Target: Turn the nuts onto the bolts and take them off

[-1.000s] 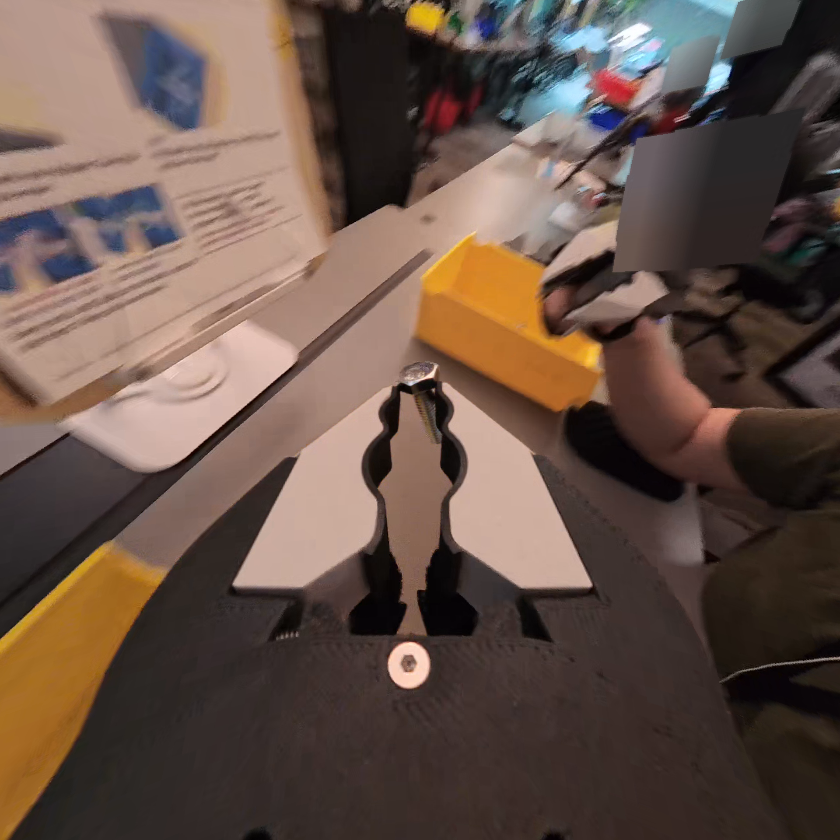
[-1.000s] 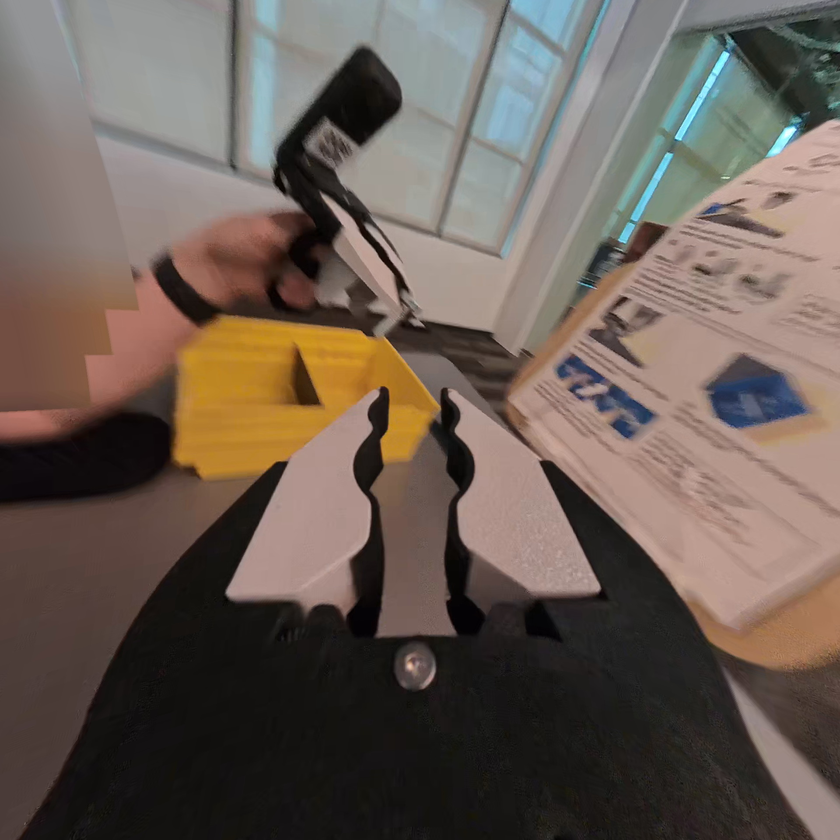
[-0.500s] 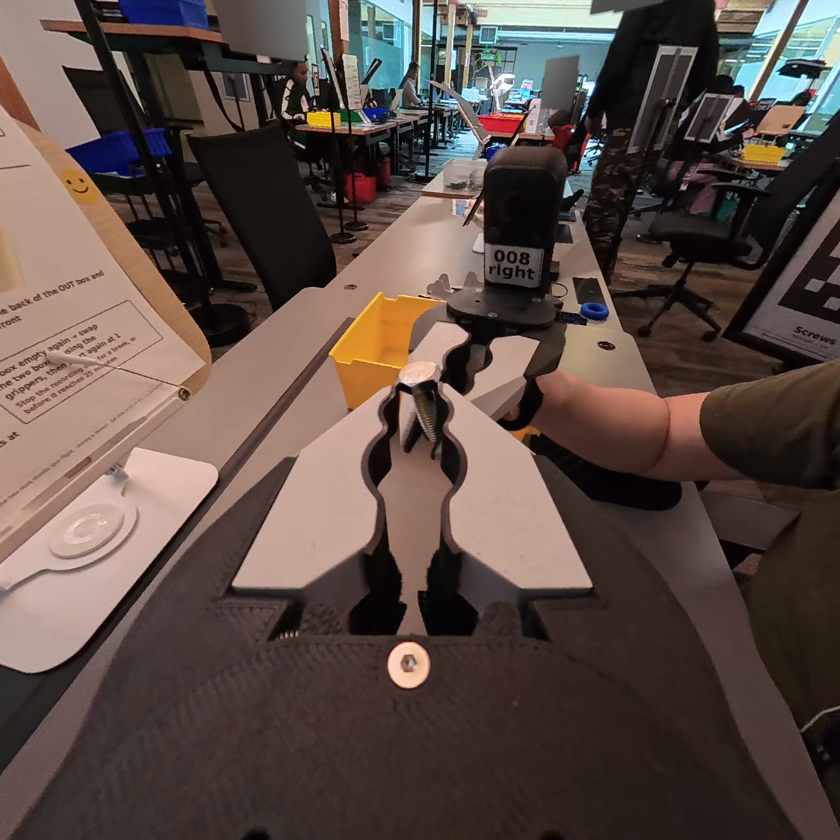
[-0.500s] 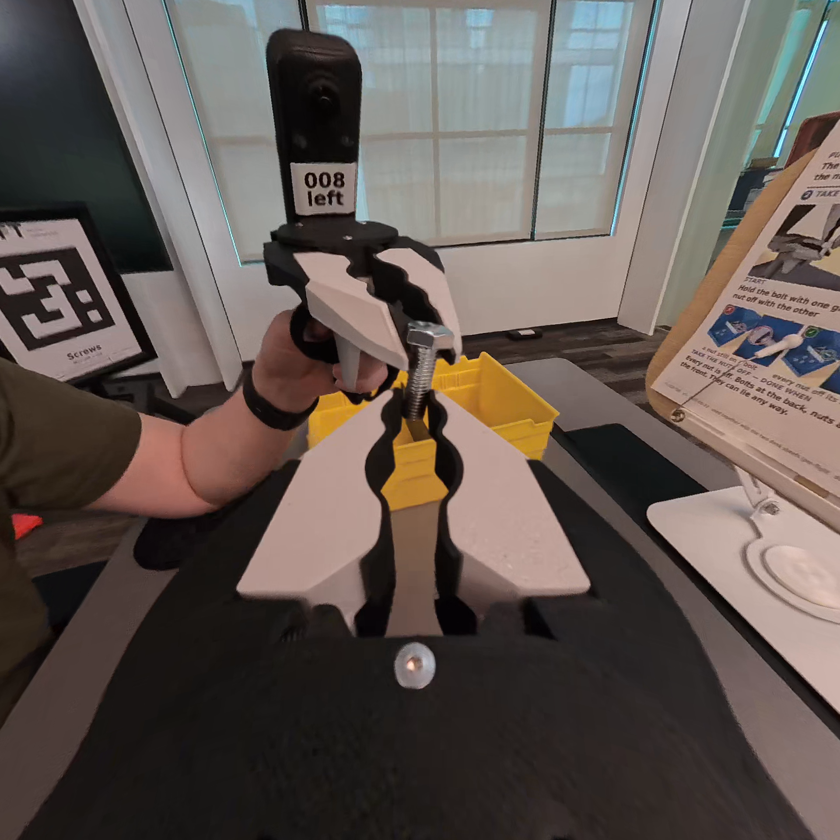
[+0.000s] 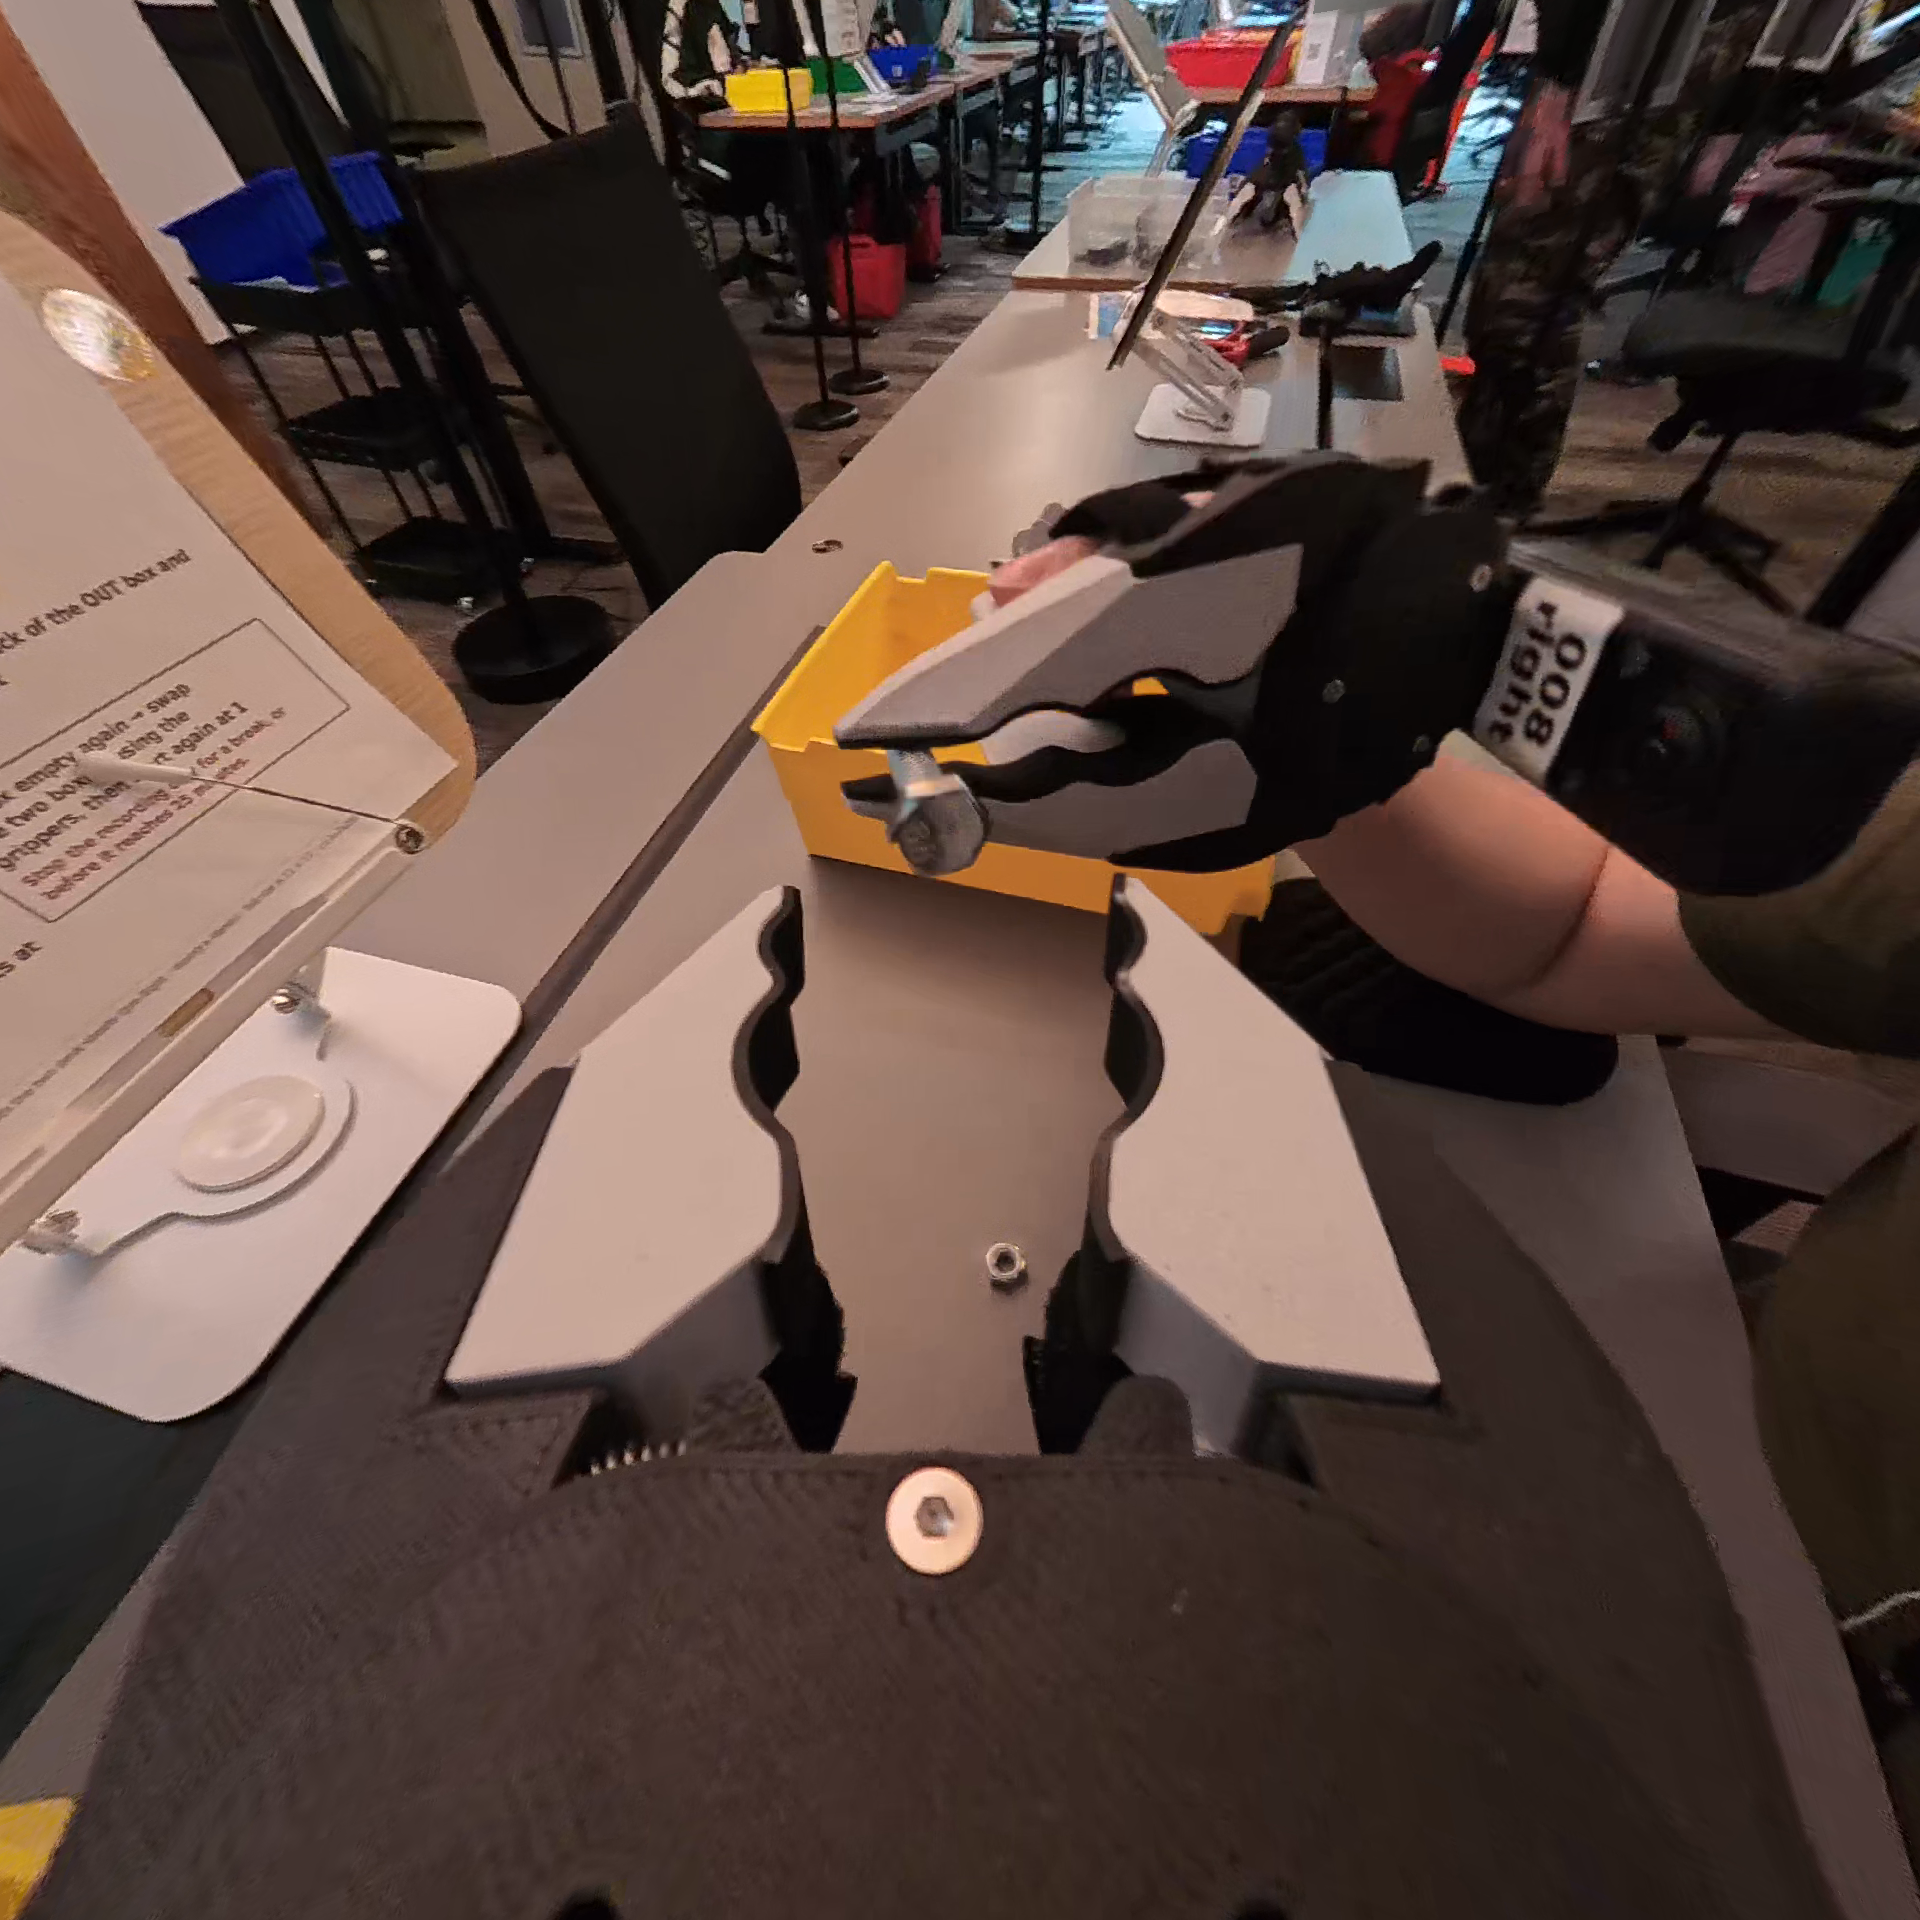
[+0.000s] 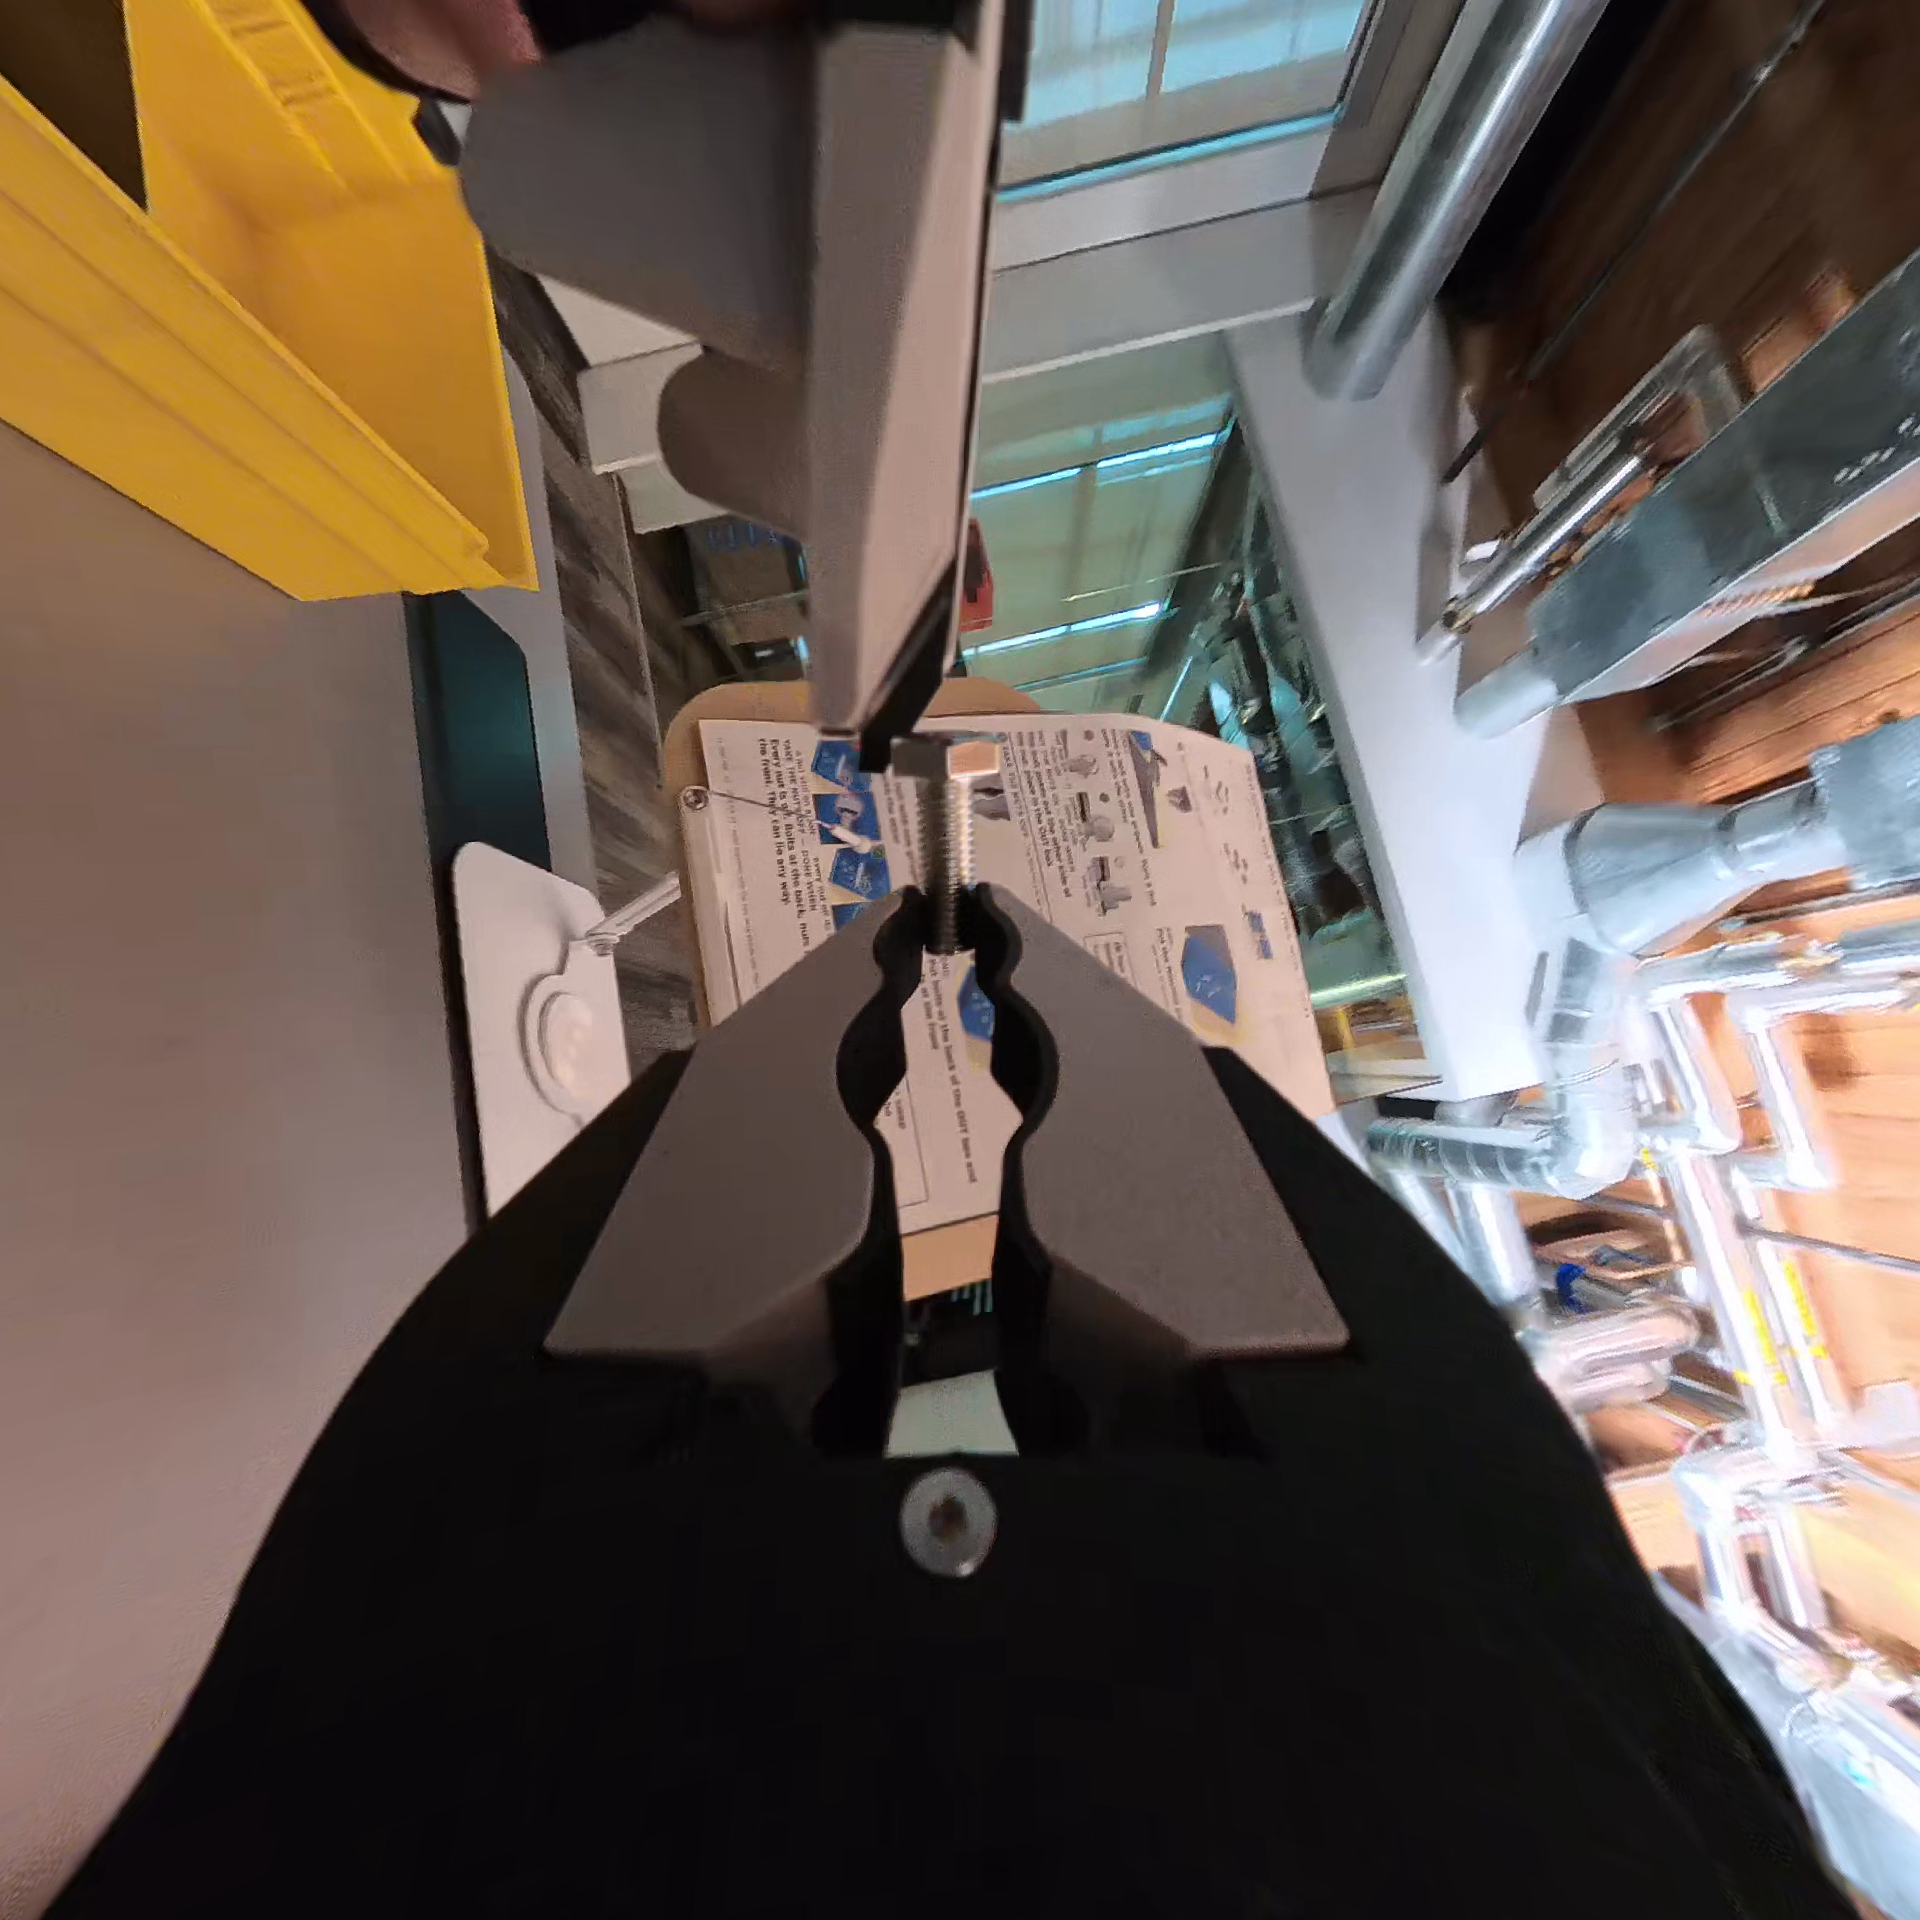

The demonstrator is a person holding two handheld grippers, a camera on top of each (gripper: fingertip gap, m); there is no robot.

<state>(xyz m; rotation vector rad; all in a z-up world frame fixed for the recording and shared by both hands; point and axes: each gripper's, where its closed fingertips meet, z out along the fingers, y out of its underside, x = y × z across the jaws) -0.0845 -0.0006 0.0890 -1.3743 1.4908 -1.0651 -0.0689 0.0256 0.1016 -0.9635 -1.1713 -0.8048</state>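
So the right tongs (image 5: 883,769) are pinching the bolt (image 5: 930,816) by its threaded end, head sticking out over the near edge of the yellow bin (image 5: 883,665). Left tongs (image 5: 951,925) are spread wide, holding nothing, with a loose nut (image 5: 1006,1264) lying on the grey counter (image 5: 935,1039) between them. An instruction board (image 5: 156,748) leans off to the left, well clear.
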